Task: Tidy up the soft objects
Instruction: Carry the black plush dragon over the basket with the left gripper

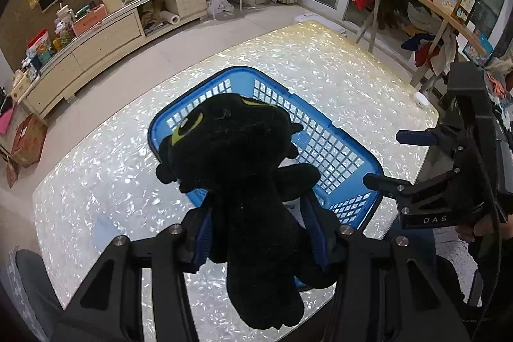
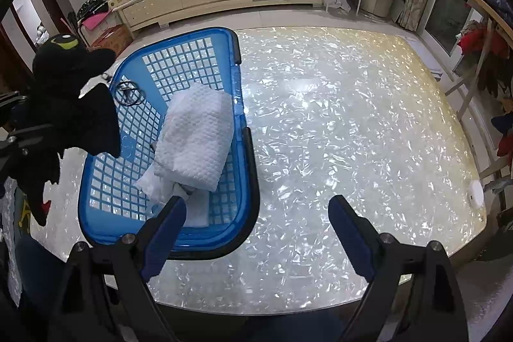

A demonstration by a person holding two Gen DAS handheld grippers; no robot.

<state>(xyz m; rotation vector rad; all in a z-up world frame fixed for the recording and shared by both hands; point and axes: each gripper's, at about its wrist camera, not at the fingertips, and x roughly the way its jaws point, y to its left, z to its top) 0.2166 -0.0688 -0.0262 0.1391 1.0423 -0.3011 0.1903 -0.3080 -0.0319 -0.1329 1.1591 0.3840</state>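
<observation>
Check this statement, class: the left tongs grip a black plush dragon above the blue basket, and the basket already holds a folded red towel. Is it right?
One detail is wrong: the towel in the blue basket is white, not red, as the right wrist view shows. The rest stands: the left tongs grip the black plush dragon above the basket.

Bright, sharp views (fisheye-bent edges), glare on the table (image 2: pixel 320 117).
</observation>
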